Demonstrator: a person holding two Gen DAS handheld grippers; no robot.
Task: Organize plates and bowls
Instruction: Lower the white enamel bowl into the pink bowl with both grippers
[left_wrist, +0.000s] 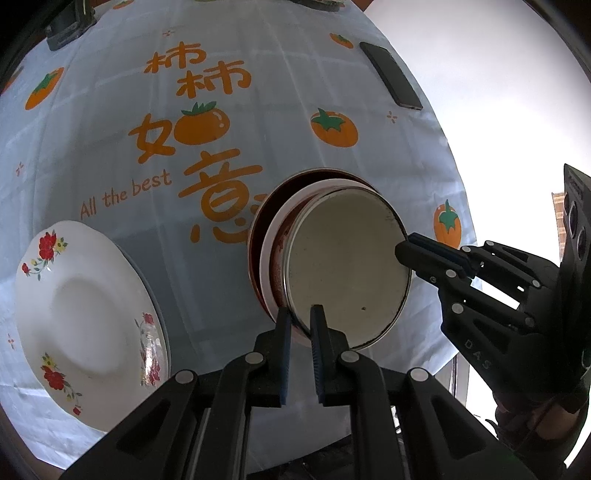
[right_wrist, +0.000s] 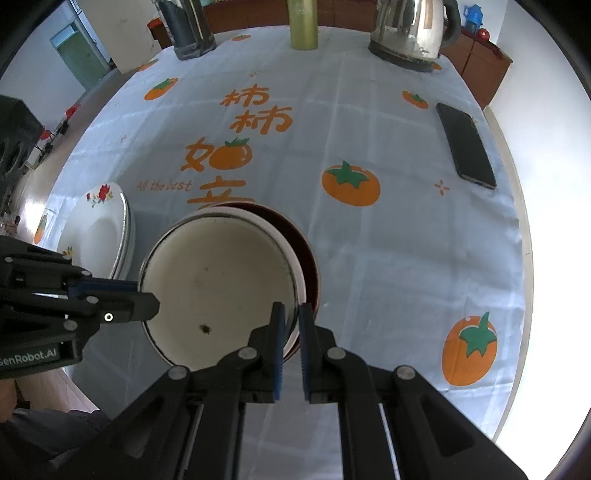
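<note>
The supporting surface is a table covered by a pale blue checked tablecloth (right_wrist: 369, 258) printed with orange persimmons, orange Chinese characters and the words "All the best". Resting directly on the cloth: a stack of nested bowls (right_wrist: 221, 280) near the front edge, the lowest one dark red-brown; a white plate with red flower decoration (right_wrist: 99, 229) just to the left of the stack; a black phone (right_wrist: 466, 144) lying flat towards the right edge, well apart from the crockery. Along the far edge stand a steel electric kettle (right_wrist: 410, 29), a green bottle (right_wrist: 303, 24) and a dark container (right_wrist: 190, 27).
</note>
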